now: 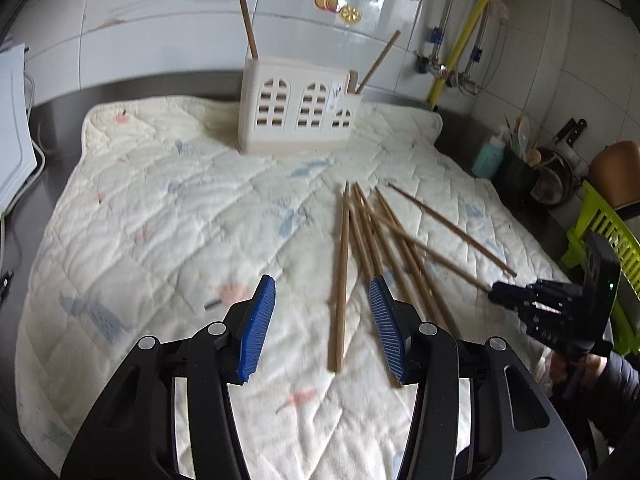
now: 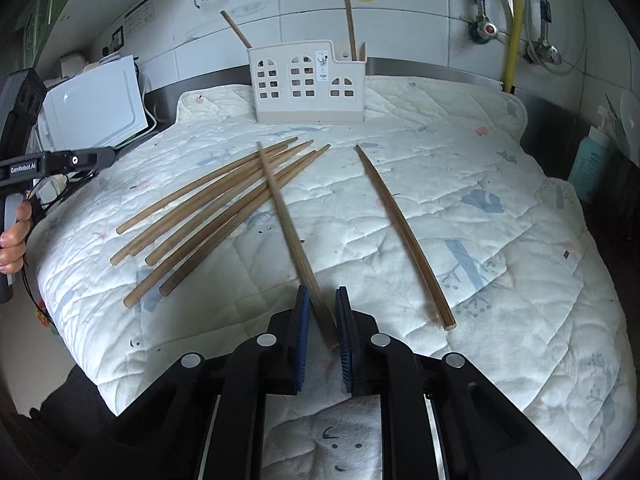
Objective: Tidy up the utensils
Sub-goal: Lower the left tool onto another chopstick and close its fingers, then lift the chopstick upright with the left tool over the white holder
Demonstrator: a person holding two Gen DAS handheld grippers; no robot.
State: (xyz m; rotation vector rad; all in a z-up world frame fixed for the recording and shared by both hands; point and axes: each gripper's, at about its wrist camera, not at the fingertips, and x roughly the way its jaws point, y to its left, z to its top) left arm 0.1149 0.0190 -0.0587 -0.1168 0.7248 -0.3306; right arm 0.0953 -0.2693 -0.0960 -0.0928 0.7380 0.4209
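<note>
We see one wooden chopstick running between the narrowed fingers of our right gripper, its far end crossing a fan of loose chopsticks on the quilted cloth. Another chopstick lies apart to the right. Our left gripper hovers wide and empty nearby, while the white house-shaped holder at the far edge holds two upright chopsticks.

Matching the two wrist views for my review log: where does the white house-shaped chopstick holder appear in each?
Left wrist view: the holder stands upper centre, at the far edge of the quilted mat, beyond the loose chopsticks.
Right wrist view: the holder stands top centre, again at the mat's far edge.
Shared landmark: the yellow pipe on the tiled wall, to the holder's right.
</note>
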